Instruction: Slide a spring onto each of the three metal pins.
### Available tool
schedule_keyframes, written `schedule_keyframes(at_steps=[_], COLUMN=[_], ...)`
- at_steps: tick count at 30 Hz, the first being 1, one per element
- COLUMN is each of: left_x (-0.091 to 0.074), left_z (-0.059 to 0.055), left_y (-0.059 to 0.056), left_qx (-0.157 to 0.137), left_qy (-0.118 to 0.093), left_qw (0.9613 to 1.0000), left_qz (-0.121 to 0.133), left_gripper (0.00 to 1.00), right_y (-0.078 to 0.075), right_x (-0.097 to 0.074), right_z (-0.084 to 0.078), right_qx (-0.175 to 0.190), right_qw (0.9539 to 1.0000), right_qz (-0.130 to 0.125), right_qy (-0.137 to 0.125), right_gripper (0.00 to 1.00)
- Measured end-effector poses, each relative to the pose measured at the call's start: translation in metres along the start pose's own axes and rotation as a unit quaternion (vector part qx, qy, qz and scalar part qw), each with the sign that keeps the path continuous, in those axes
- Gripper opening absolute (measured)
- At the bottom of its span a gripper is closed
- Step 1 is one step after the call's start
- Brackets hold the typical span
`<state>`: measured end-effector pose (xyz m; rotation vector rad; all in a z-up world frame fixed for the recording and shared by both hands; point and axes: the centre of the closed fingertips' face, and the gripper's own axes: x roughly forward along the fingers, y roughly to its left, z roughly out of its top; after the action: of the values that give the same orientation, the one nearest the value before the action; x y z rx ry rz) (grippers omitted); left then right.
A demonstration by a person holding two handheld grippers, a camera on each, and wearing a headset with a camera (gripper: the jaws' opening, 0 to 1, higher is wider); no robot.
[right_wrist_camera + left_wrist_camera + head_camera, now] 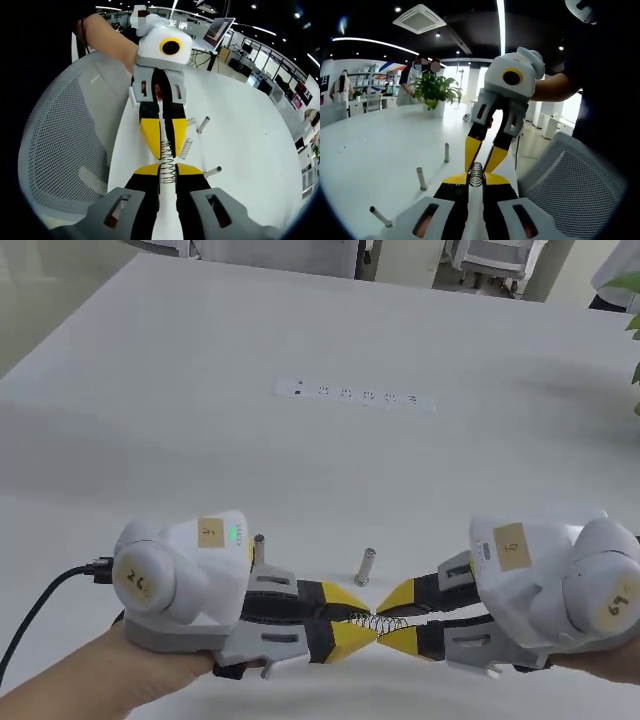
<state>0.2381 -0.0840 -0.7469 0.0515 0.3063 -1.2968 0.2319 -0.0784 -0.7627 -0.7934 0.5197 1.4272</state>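
A small metal spring (378, 623) hangs between both grippers' yellow tips, just above the white table's near edge. My left gripper (363, 630) is shut on one end and my right gripper (393, 626) on the other, tip to tip. In the left gripper view the spring (476, 174) sits between my own jaws (476, 179); in the right gripper view the spring (168, 165) runs from my jaws (168, 173) to the left gripper's. Two upright metal pins (259, 548) (366, 566) stand just behind the tips. Three pins (446, 152) (421, 178) (381, 216) show on the table.
Two loose springs (186, 147) (190, 121) lie on the table near a pin (203, 124). A white power strip (355, 394) lies farther back. A grey mesh chair (65, 140) is at the table edge. A black cable (40, 605) trails left. A plant (435, 90) stands beyond.
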Motion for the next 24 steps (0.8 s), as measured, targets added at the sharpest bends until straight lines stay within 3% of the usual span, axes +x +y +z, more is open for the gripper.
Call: schedule_keyframes(at_steps=[9, 14, 24], left_x=[-0.002, -0.002, -0.003], left_z=[0.005, 0.005, 0.008], left_y=[0.000, -0.003, -0.002], left_qx=[-0.011, -0.005, -0.012], left_qy=[-0.008, -0.007, -0.013], left_qw=[0.9999, 1.0000, 0.9998], left_qz=[-0.003, -0.003, -0.008], left_gripper=[0.02, 0.02, 0.02], right_y=[-0.002, -0.001, -0.003], right_x=[-0.004, -0.008, -0.012], right_z=[-0.003, -0.005, -0.010], right_qx=[0.017, 0.058, 0.098], right_qw=[0.9998, 0.9977, 0.9936], right_qz=[-0.003, -0.002, -0.006], right_qy=[-0.013, -0.035, -0.055], right_gripper=[0.12, 0.11, 0.10])
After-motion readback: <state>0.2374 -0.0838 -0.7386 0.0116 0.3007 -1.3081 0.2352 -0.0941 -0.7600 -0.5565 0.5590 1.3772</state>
